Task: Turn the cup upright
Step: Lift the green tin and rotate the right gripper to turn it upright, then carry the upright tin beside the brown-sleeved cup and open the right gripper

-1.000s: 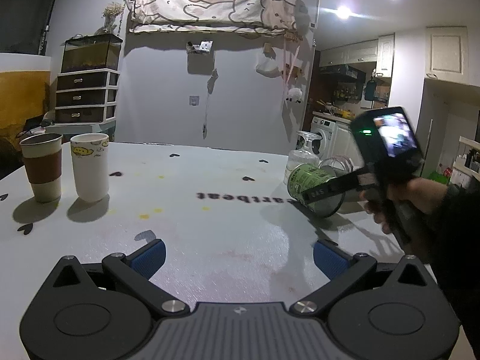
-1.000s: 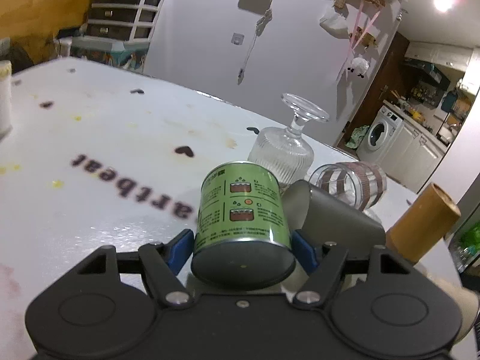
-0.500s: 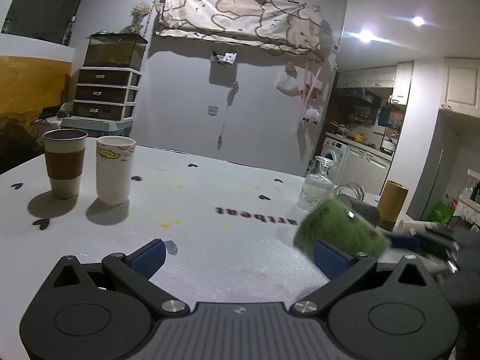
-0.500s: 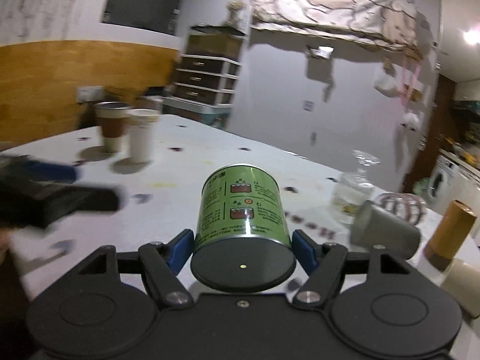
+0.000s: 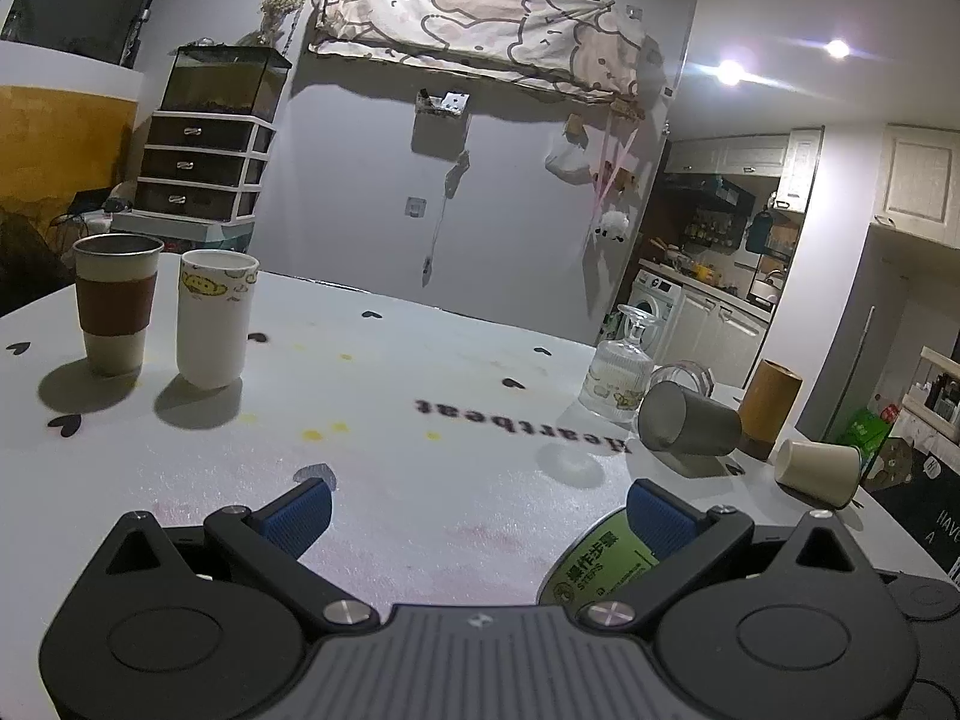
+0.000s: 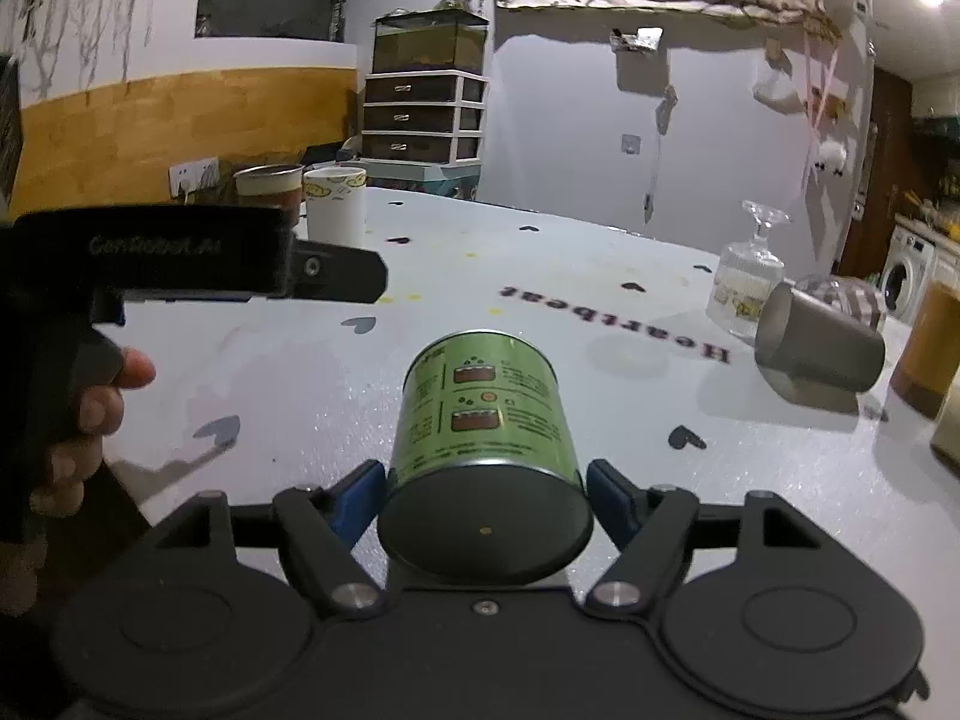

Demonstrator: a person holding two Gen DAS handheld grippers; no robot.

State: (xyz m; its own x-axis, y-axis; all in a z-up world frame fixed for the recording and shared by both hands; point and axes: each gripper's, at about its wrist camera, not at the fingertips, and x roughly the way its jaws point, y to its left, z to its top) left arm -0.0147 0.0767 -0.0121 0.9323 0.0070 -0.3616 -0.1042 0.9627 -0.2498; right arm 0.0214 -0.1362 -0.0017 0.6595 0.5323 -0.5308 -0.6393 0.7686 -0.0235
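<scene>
- Right now my right claw (image 6: 483, 489) grips the green cup (image 6: 483, 444) by its sides, blue pads pressed against it; the cup lies along the fingers with its dark flat base facing the camera and its far end pointing toward the "Heartbeat" lettering (image 6: 618, 321) on the table (image 6: 750, 480).
- My left claw (image 5: 477, 507) is spread wide and holds nothing; only bare table shows between its blue pads (image 5: 300, 510).
- Beyond the lettering and to its left, a brown-sleeved cup (image 5: 116, 303) and a white paper cup (image 5: 215, 318) stand upright just beside each other; I cannot see into either.
- To the right of the lettering, a grey cup (image 5: 687, 426) lies on its side with its flat end toward me, next to an inverted stemmed glass (image 5: 618, 372) and a ribbed clear glass (image 5: 690, 375) half hidden behind the grey one.
- Past those, further right of the lettering, a brown cylinder (image 5: 768, 408) stands upright and a cream cup (image 5: 819, 471) lies tipped over near the table's edge.
- The green cup carries a printed label with small red and dark pictograms in panels; its body looks metallic at the rim.
- From the left wrist view only a slice of that cup (image 5: 600, 564) shows, tucked behind my left claw's right finger, with yellow characters on green.
- The cup's open end faces away from both cameras, so whatever is inside is out of sight.
- My left hand (image 6: 84, 414) appears at the right view's edge, wrapped round a dark handle, partly cut off.
</scene>
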